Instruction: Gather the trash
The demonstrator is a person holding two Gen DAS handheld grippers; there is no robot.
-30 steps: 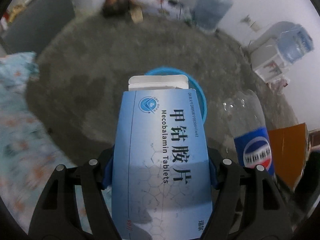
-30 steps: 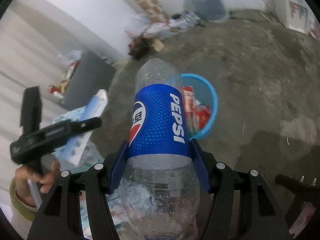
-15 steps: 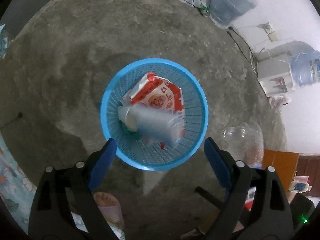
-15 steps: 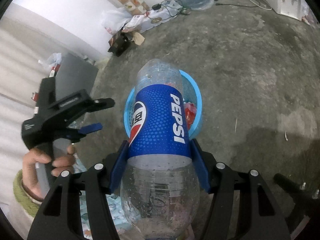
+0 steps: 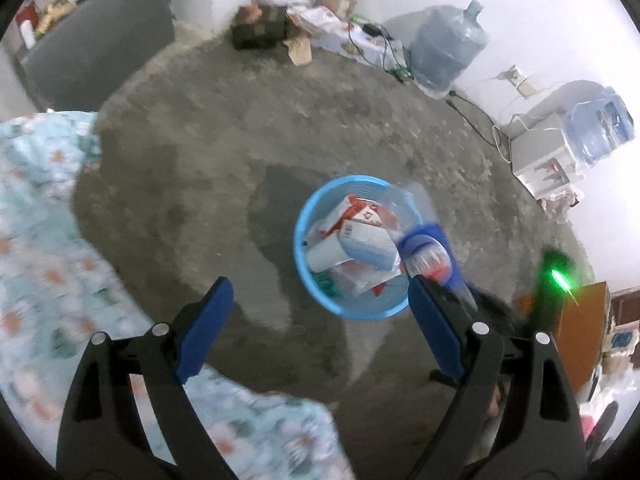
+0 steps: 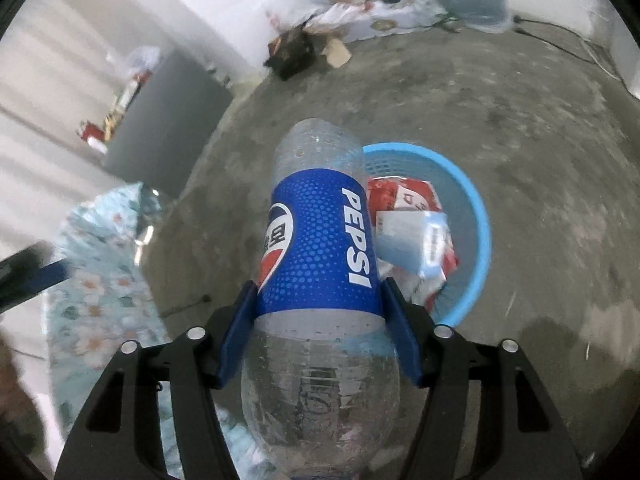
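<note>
A blue mesh basket (image 5: 299, 240) stands on the concrete floor, holding red-and-white wrappers and a pale blue medicine box (image 5: 368, 248). My left gripper (image 5: 318, 284) hangs above and short of the basket, open and empty. A clear Pepsi bottle (image 6: 320, 248) with a blue label sits between the pads of my right gripper (image 6: 319, 286), whose jaws are opening while the pads still touch the label. The bottle is held over the near left rim of the basket (image 6: 480, 232), with the medicine box (image 6: 412, 240) inside. In the left wrist view the bottle (image 5: 424, 252) shows blurred at the basket's right rim.
A floral blanket (image 5: 40, 240) covers the left and near side. A grey cabinet (image 5: 88, 52) stands far left. Boxes and bags line the far wall, with a water jug (image 5: 448, 52), cables and a white dispenser (image 5: 552, 152). Orange-brown furniture (image 5: 580, 320) is at the right.
The left gripper opened and the medicine box dropped into the basket; that gripper then drew back and up. The right gripper carried the Pepsi bottle down to the basket's rim.
</note>
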